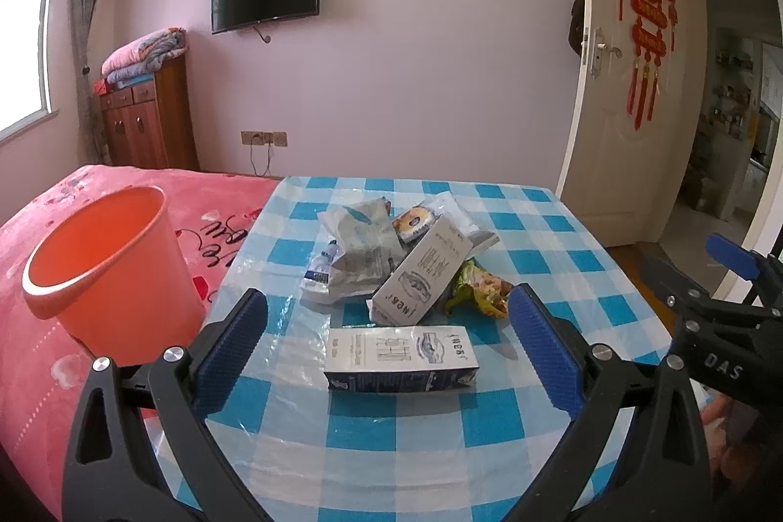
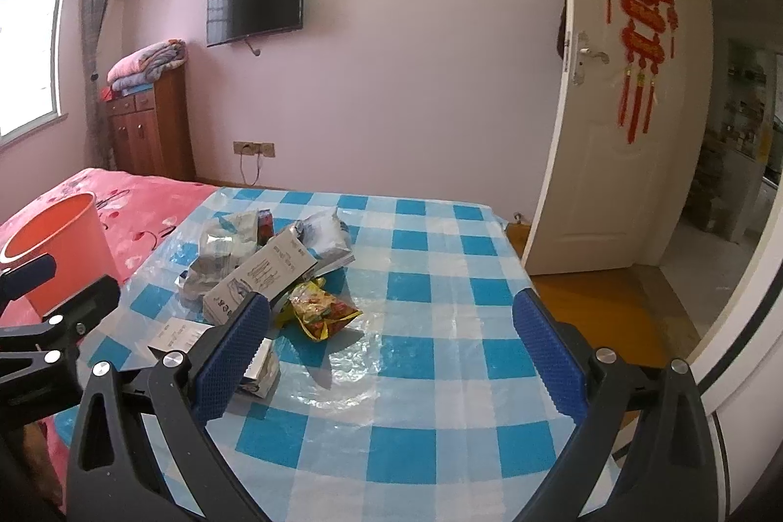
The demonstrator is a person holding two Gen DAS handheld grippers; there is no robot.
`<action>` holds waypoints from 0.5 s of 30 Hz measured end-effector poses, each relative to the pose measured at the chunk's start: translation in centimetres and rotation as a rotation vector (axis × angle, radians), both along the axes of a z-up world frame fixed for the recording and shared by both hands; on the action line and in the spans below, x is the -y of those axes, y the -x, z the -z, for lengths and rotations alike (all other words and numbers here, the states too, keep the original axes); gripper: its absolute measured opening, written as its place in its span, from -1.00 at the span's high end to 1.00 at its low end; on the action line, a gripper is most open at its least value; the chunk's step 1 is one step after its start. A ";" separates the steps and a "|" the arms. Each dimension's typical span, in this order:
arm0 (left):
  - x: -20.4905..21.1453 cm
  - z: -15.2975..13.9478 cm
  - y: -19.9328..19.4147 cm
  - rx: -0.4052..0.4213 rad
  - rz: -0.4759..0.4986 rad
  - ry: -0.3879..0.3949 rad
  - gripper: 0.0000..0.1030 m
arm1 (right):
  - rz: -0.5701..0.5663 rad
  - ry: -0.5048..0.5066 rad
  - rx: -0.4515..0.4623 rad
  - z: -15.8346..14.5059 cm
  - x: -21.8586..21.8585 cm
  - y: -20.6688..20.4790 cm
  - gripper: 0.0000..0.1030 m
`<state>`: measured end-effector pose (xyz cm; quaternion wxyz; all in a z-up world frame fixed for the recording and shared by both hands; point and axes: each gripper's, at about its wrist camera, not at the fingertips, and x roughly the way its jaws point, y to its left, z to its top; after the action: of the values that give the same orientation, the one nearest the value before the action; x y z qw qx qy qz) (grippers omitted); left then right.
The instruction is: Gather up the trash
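Closest to us in the left wrist view is a flat carton [image 1: 401, 358] lying on its side on the checked table [image 1: 563, 258], right between the blue pads of our left gripper [image 1: 389, 351]. The jaws are spread wide and neither pad touches the carton, so we're holding nothing there.

Just behind it a second carton [image 1: 423, 275] leans tilted against the trash pile. That pile has a crumpled silver bag [image 1: 359, 248], a small bottle [image 1: 323, 265] poking out at its left, a round snack pack [image 1: 415, 221] at the back and a yellow-green wrapper [image 1: 482, 289] on the right, near the right pad.

The orange bin [image 1: 112, 267] sits on the pink bed [image 1: 29, 375] just beside the table's left edge, upright, mouth open to us, nothing visible inside.

Our right gripper [image 2: 391, 351] hangs over bare tablecloth on the right part of the table, jaws wide too, nothing between them. In that view the wrapper [image 2: 320, 311] lies just past the left pad, and the flat carton is partly hidden behind that pad.

Each gripper shows up at the edge of the other's view.
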<state>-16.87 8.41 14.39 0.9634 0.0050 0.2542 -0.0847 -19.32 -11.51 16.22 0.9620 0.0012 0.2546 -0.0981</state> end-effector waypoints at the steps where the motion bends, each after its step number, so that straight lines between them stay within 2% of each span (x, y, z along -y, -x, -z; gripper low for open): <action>1: -0.2 0.2 -0.2 -0.004 -0.008 -0.004 -0.92 | -0.004 -0.004 -0.003 0.3 0.1 -0.2 -0.90; 9: -1.0 2.7 -2.1 -0.073 -0.018 -0.036 -0.92 | -0.041 -0.080 -0.076 3.2 1.3 -2.7 -0.90; 15: -0.4 4.5 -3.7 -0.115 0.054 -0.076 -0.92 | -0.054 -0.123 -0.141 5.3 2.3 -4.4 -0.90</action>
<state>-13.21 8.83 9.94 0.9437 0.0433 0.3119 -0.1010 -14.91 -13.77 10.94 0.9421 0.0466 0.3273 -0.0563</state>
